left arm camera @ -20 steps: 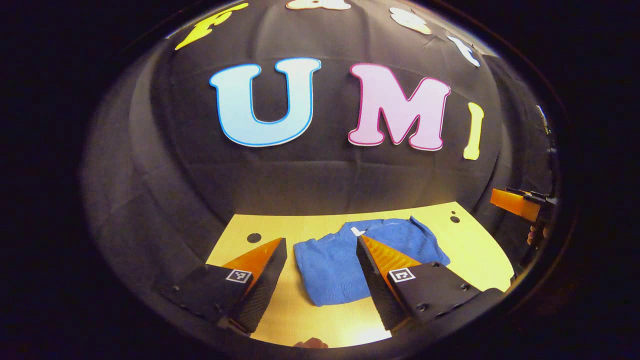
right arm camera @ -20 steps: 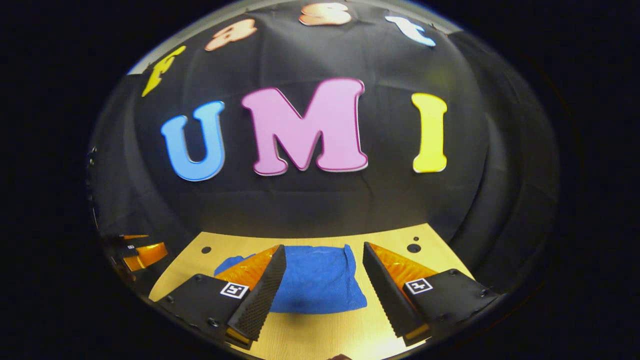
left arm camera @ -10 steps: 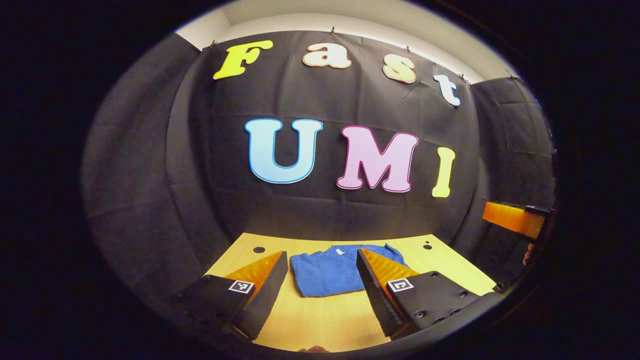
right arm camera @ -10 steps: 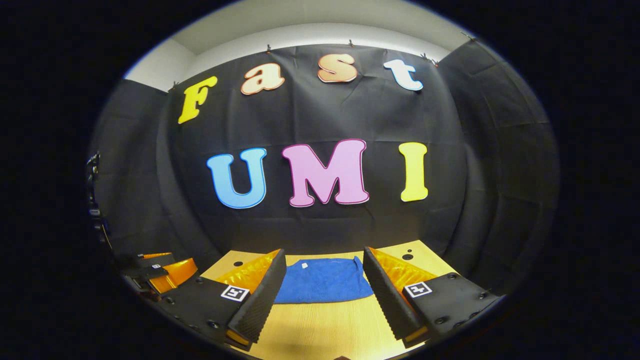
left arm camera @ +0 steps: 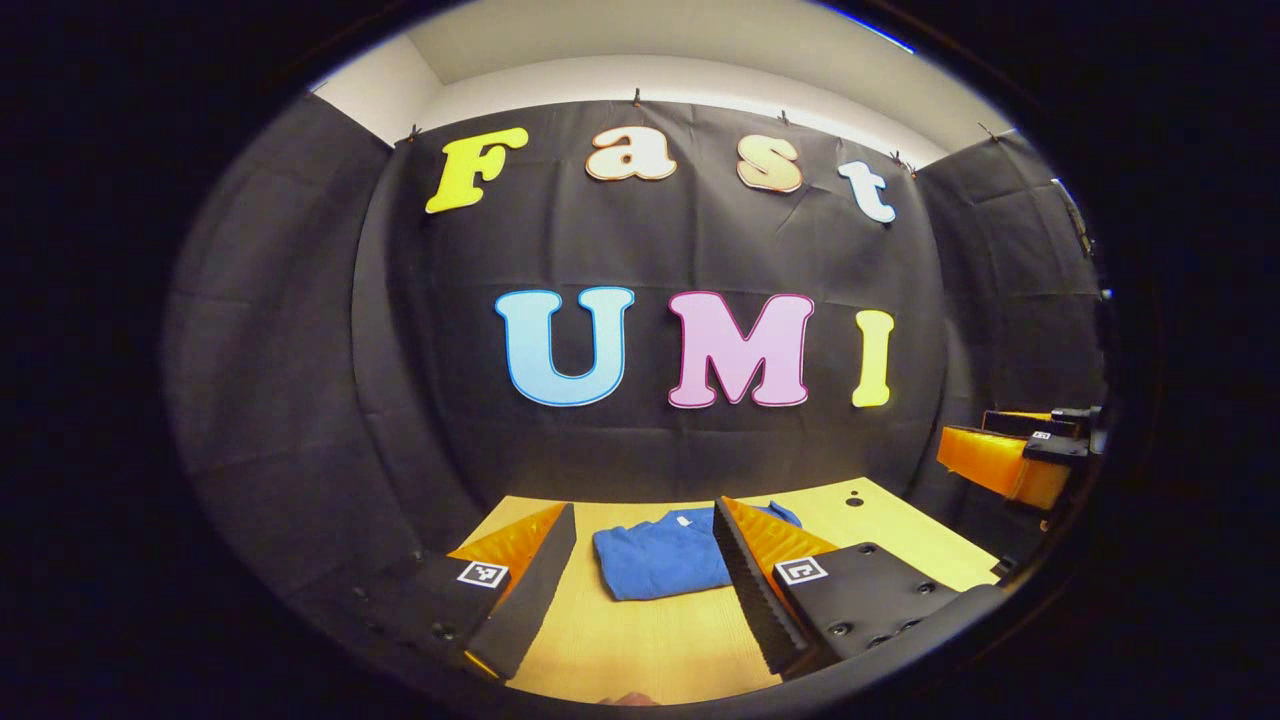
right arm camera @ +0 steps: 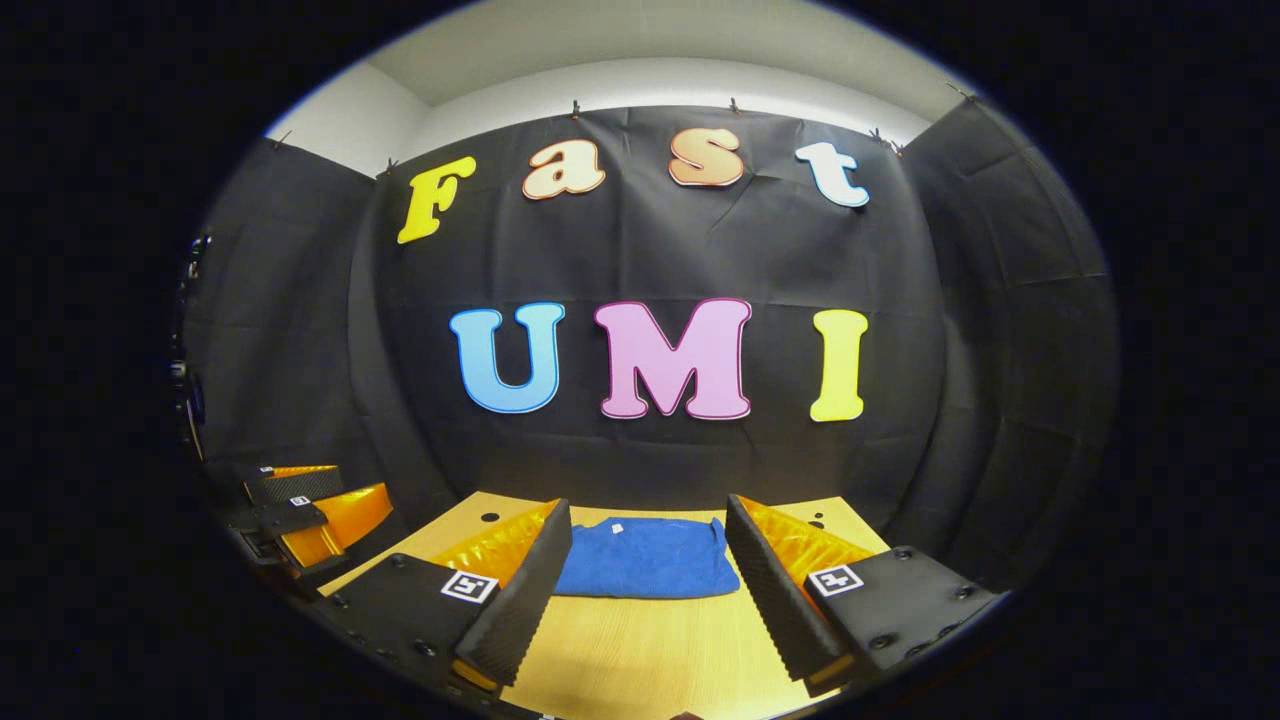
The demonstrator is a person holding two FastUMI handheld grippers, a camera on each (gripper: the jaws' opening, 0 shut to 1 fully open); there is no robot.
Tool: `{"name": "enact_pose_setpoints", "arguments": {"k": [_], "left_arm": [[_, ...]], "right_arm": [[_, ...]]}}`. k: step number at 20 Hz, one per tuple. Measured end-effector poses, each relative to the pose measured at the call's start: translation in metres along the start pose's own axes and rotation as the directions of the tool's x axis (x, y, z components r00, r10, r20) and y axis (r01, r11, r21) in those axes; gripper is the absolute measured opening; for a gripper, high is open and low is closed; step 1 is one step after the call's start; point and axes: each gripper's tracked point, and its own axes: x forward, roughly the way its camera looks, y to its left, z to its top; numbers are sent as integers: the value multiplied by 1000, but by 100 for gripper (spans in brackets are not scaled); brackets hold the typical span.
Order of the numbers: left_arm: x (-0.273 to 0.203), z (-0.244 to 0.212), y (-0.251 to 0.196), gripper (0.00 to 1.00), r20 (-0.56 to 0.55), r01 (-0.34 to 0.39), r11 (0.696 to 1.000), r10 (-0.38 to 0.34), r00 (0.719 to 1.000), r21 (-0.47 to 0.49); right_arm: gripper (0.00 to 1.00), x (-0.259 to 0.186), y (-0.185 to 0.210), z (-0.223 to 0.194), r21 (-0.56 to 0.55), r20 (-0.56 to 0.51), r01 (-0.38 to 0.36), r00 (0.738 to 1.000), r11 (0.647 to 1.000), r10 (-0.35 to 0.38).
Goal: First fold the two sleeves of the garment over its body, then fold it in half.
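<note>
Hovering above the desk's near side, the left tool (left arm camera: 640, 580) and right tool (right arm camera: 648, 580) both stand with fingers apart, holding nothing. Beyond them the folded blue garment (right arm camera: 648, 558) lies flat on the wooden desk (right arm camera: 640, 650), untouched by either tool.

In the left gripper view, the left gripper's (left arm camera: 640, 590) right finger hides the right part of the folded blue garment (left arm camera: 655, 555). The right gripper (left arm camera: 1015, 460) is cut off at the edge. In the right gripper view, the garment's small white tag (right arm camera: 617, 527) is too small to read.
</note>
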Motion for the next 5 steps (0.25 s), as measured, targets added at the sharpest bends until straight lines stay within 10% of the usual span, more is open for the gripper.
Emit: {"name": "enact_pose_setpoints", "arguments": {"k": [5], "left_arm": [[-3,10,-3,80,16,6,999,-5,1000,-41]], "right_arm": [[89,2,-8,4,-4,19,15,1000,1000,-15]]}}
